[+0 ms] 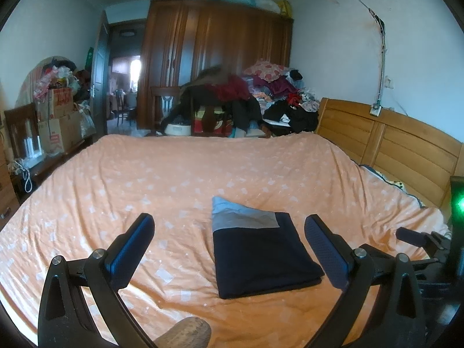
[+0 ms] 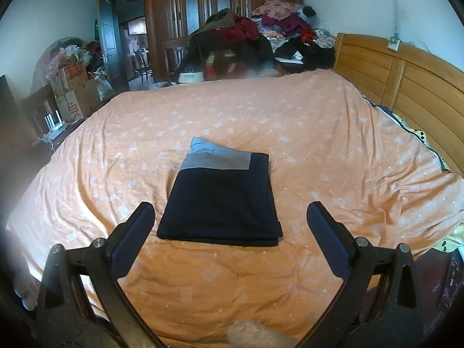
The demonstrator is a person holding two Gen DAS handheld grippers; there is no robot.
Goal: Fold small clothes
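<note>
While your left gripper (image 1: 229, 240) and right gripper (image 2: 230, 229) both hang spread wide and empty above the bed (image 2: 319, 133), the folded garment (image 2: 220, 200) lies flat on the orange cover near the bed's near edge, its grey band turned toward the far edge. Neither gripper touches it. Your right gripper's tip (image 1: 406, 235) shows just right of the left gripper.

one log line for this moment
left claw open | right claw open | dark garment folded flat on orange bedspread
</note>
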